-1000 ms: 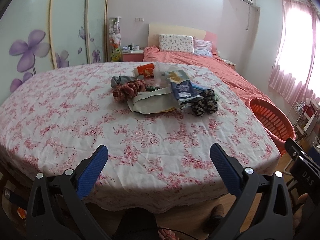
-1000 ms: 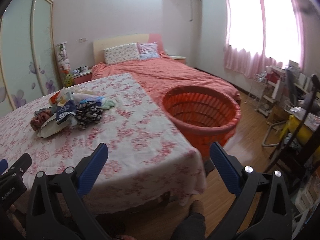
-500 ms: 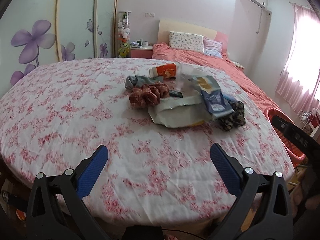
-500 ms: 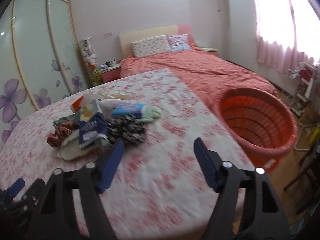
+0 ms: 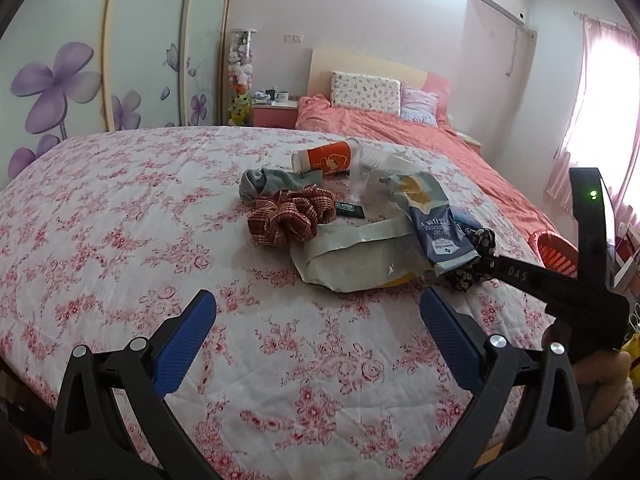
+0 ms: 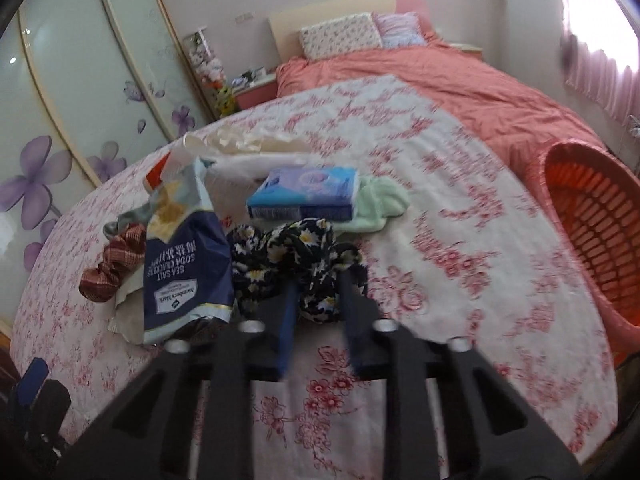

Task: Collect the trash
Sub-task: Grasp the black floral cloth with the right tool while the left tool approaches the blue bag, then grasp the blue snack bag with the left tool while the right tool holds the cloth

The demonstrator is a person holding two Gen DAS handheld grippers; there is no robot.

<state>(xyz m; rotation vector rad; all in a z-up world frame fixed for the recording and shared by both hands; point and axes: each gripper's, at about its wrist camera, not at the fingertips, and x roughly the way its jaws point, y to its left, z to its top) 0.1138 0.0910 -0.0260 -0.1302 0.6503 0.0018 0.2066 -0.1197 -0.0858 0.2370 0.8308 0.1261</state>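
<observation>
A pile lies mid-table on the floral cloth: a blue soda cracker bag (image 5: pixel 436 232) (image 6: pixel 184 256), a white mailer bag (image 5: pixel 356 260), an orange paper cup (image 5: pixel 324 158), a red plaid scrunchie (image 5: pixel 290 216) (image 6: pixel 112 264), a grey sock (image 5: pixel 272 182), a black floral scrunchie (image 6: pixel 296 256) (image 5: pixel 476 260), a blue tissue pack (image 6: pixel 308 194) and a green cloth (image 6: pixel 380 204). My left gripper (image 5: pixel 316 320) is open, short of the pile. My right gripper (image 6: pixel 316 292) has narrowed its jaws around the near edge of the black floral scrunchie.
An orange laundry basket (image 6: pixel 592 216) (image 5: pixel 556 250) stands on the floor right of the table. A bed with a coral cover (image 6: pixel 440 76) lies behind. Wardrobe doors with purple flowers (image 5: pixel 60 80) line the left wall.
Both grippers moved forward toward the pile. The right gripper swung left from the basket side, reached the black floral scrunchie and closed its jaws on it.
</observation>
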